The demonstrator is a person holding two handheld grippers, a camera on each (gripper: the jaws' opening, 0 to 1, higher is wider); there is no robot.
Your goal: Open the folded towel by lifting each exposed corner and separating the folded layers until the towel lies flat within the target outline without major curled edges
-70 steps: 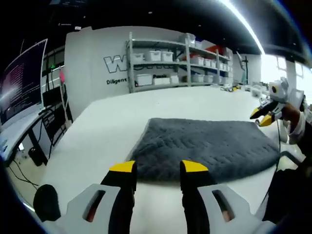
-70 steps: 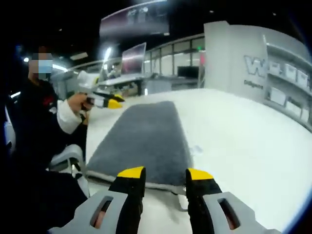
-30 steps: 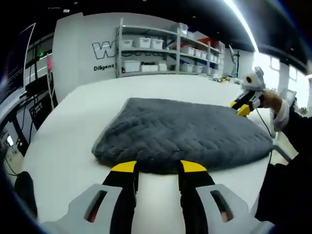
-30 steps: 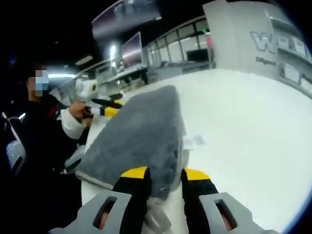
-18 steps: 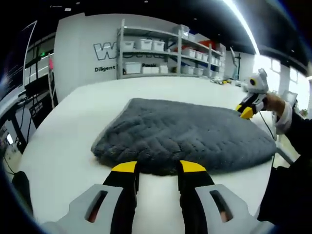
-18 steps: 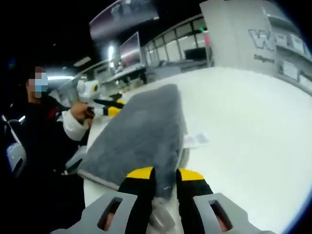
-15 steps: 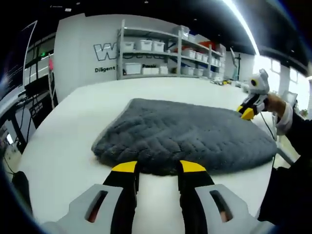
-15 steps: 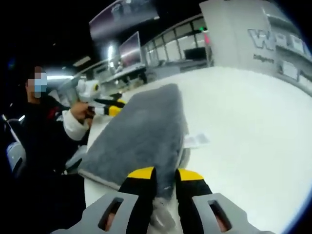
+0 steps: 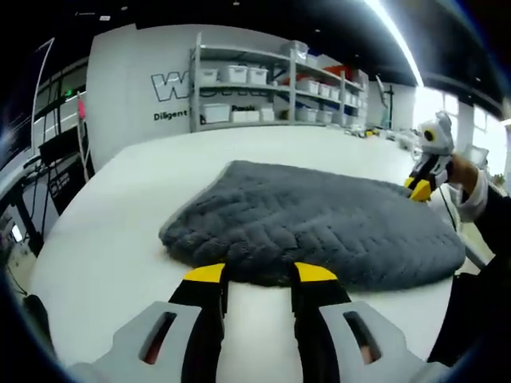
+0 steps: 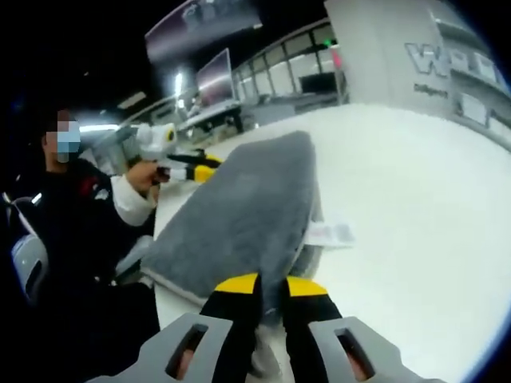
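One wall word (image 9: 171, 116) reads "Diligent" behind the grey towel (image 9: 319, 223).

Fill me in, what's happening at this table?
A person with a gripper in each hand is starting to unfold a folded grey towel on a white table. The right gripper has its jaws nearly closed on the towel's near corner edge. The left gripper sits open at the opposite end, jaws just short of the towel's edge, nothing held. The towel is still folded; a white tag sticks out of its side.
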